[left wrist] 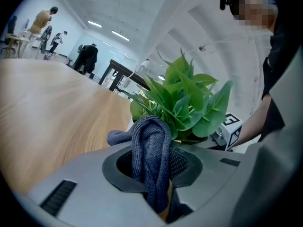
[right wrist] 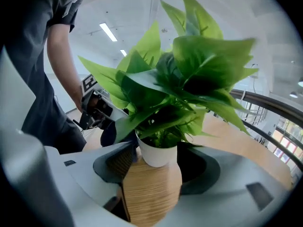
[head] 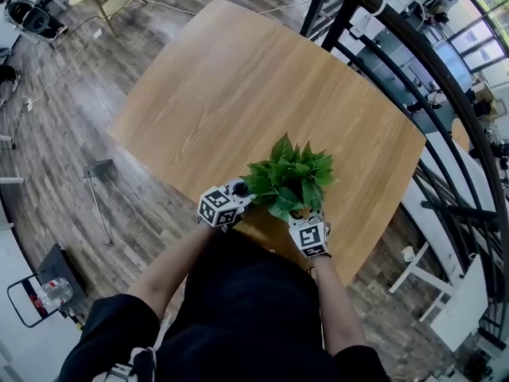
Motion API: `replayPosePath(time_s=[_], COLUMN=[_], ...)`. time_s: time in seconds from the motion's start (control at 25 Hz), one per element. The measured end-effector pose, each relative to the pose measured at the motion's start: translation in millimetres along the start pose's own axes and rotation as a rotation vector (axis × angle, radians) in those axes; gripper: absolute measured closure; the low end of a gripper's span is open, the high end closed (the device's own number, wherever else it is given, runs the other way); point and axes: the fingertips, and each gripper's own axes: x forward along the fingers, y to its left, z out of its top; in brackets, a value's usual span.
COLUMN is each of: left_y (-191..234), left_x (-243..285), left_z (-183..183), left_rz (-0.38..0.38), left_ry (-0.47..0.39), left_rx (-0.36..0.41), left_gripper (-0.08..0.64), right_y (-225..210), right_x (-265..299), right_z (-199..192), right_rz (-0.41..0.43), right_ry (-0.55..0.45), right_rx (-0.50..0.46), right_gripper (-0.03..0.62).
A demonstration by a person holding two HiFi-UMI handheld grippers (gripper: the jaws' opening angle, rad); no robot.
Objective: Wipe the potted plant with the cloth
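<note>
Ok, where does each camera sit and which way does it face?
Head view: on the head, looking down on the table; both forearms, left gripper, right gripper show.
Left gripper view: along its jaws, shut on the cloth, toward the potted plant.
Right gripper view: along its jaws round the potted plant, back toward the person's arm.
All share the potted plant.

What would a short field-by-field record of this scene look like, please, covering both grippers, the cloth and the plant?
left gripper: shut on the cloth, which bunches up out of the jaws
right gripper: shut on the potted plant, one jaw on each side of its white pot
cloth to plant: beside the lower leaves; contact cannot be told
plant: upright, green leaves
table: light wood; the plant stands near the person's edge
</note>
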Motion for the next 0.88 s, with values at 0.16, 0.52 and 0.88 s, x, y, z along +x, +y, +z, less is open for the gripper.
replayPosePath(time_s=[0.16, 0.52, 0.88], left_y=[-9.9, -45.9, -14.0], left_x=[3.3, 17.3, 3.4], left_z=[-6.7, -33.6, -15.6], left_rz=[-0.029, -0.145, -0.043], left_ry=[0.026, 0.037, -0.014], left_rx=[0.039, 0.039, 0.02], left_gripper=[0.471, 0.469, 0.471], right_y=[-0.2, -8.7, 24.4], right_x=[5.9, 12.2, 8.5], right_z=[4.2, 7.7, 9.0], right_rz=[0.041, 0.014, 0.08], right_ry=[0.011, 0.003, -0.009], right_rx=[-0.031, 0.048, 0.011], right_gripper=[0.324, 0.324, 0.324])
